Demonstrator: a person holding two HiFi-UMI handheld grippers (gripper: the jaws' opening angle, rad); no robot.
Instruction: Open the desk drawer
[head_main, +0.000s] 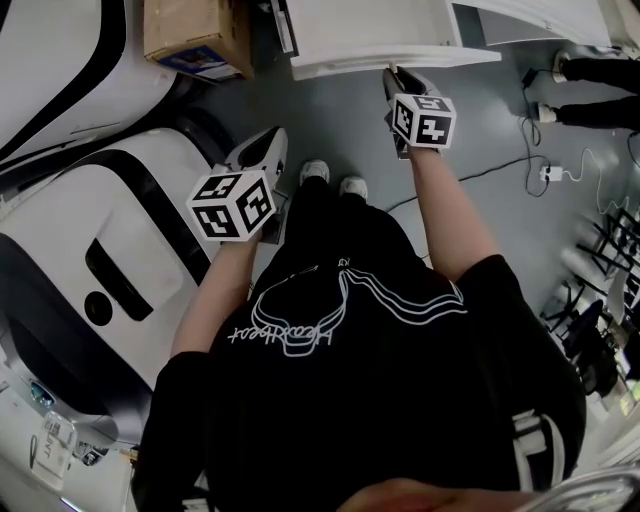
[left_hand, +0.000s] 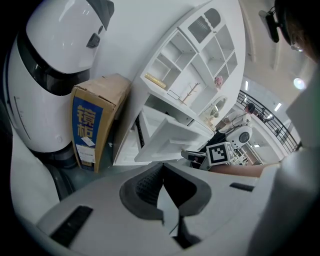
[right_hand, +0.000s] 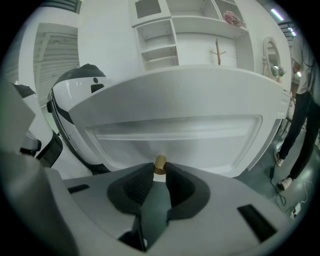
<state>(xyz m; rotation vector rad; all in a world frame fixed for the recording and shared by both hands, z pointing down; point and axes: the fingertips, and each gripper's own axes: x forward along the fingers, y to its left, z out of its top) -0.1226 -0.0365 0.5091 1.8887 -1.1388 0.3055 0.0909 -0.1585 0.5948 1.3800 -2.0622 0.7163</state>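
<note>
— What do we have around us?
— A grey floor (head_main: 330, 110) and white shelves (left_hand: 200, 55) above the one drawer (head_main: 395, 40), which stands pulled out. One cardboard box (head_main: 198, 38) sits left of the drawer.
— And our two tools?
— Our right hand-held gripper (right_hand: 159, 172) pinches the drawer's single brass knob (right_hand: 159, 163). Our left hand-held gripper (left_hand: 161, 169) is closed and empty, apart from the drawer.
</note>
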